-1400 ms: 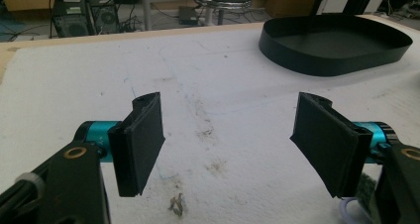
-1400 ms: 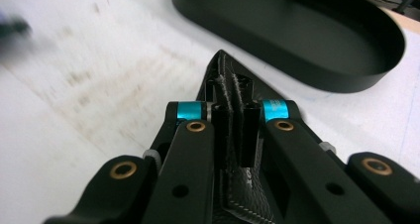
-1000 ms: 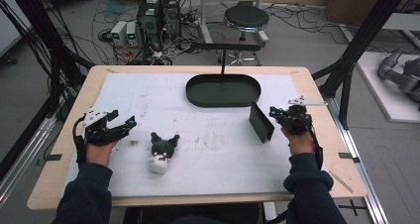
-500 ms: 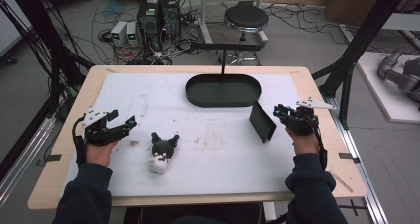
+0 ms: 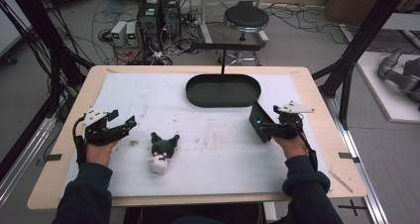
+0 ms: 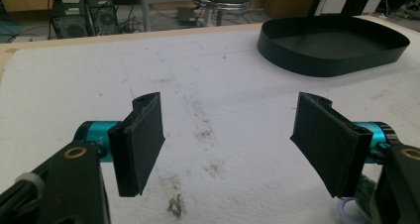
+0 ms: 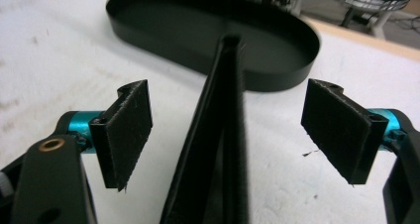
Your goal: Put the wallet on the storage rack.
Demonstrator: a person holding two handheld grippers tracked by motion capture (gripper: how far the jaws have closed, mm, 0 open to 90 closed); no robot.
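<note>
A flat black case [image 5: 258, 121] with a small blue light stands on edge at the right of the white mat. My right gripper [image 5: 270, 128] is around it. In the right gripper view the case [image 7: 225, 110] rises edge-on between the two pads, with a gap on each side, so my right gripper [image 7: 233, 135] is open. A black and white plush toy [image 5: 160, 151] lies left of centre. My left gripper [image 5: 124, 119] sits open to the left of the toy with nothing in it. From my left gripper [image 6: 230, 140] a bit of the plush [image 6: 365, 190] shows at the lower right.
A black oval tray [image 5: 194, 91] sits at the back middle of the mat, also seen as the tray [image 6: 332, 60] and the tray [image 7: 148, 33] from the grippers. The mat [image 5: 218, 149] carries brown stains. A stool and computers stand beyond the table's far edge.
My right gripper has shifted slightly to the right and turned, and the black case between its jaws has moved a little with it. The left gripper and the plush toy are unchanged.
</note>
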